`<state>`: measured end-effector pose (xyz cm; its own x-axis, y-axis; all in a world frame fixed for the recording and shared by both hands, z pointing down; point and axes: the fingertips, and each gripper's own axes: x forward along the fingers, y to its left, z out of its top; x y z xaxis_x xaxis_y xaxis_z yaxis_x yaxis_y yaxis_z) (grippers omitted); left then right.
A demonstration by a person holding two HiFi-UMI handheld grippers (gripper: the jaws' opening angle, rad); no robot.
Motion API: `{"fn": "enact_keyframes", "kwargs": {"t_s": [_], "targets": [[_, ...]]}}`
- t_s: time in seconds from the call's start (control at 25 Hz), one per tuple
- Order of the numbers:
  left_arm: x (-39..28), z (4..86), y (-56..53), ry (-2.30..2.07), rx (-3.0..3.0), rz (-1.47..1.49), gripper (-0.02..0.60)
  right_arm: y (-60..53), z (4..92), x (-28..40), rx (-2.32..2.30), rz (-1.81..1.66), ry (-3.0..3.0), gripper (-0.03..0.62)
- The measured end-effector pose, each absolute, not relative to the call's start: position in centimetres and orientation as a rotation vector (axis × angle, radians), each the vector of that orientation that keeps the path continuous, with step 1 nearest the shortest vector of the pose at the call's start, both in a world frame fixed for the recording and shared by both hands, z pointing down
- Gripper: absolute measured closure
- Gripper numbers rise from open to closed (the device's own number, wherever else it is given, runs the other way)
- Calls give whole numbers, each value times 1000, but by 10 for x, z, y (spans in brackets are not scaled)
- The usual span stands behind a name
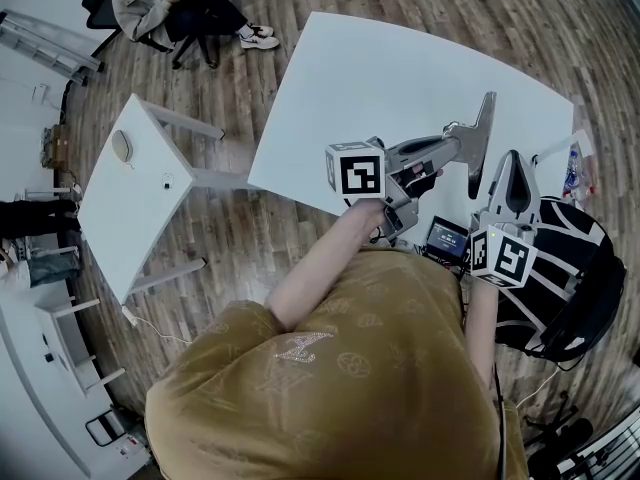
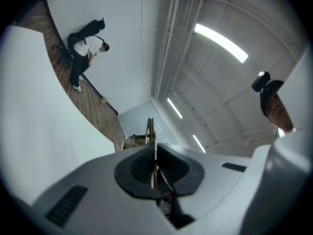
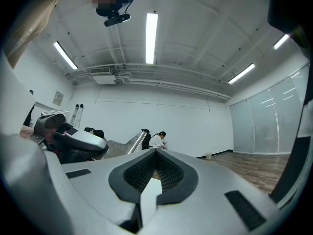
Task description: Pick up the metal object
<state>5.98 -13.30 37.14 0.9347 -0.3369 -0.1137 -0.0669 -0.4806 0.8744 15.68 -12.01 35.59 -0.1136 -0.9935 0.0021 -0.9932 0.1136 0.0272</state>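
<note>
over the white table, left gripper clamps the metal object, seemingly lifted.

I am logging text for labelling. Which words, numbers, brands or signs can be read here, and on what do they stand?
No text here can be read.
White left marker cube and white right marker cube: black square patterns only, no letters.
Small dark screen by the person's waist: too small to read.
Pale wall sign: too blurred to read.
Mustard patterned shirt: emblems too blurred to read.
</note>
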Motion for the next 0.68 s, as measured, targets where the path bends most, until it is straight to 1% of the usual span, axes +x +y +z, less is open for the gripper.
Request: {"fn": "enact_keyframes", "kwargs": {"t_s": [0.68], "targets": [[60, 373, -135, -282, 2052, -327, 574, -121, 360, 156, 2066, -19, -2326, 586]]}}
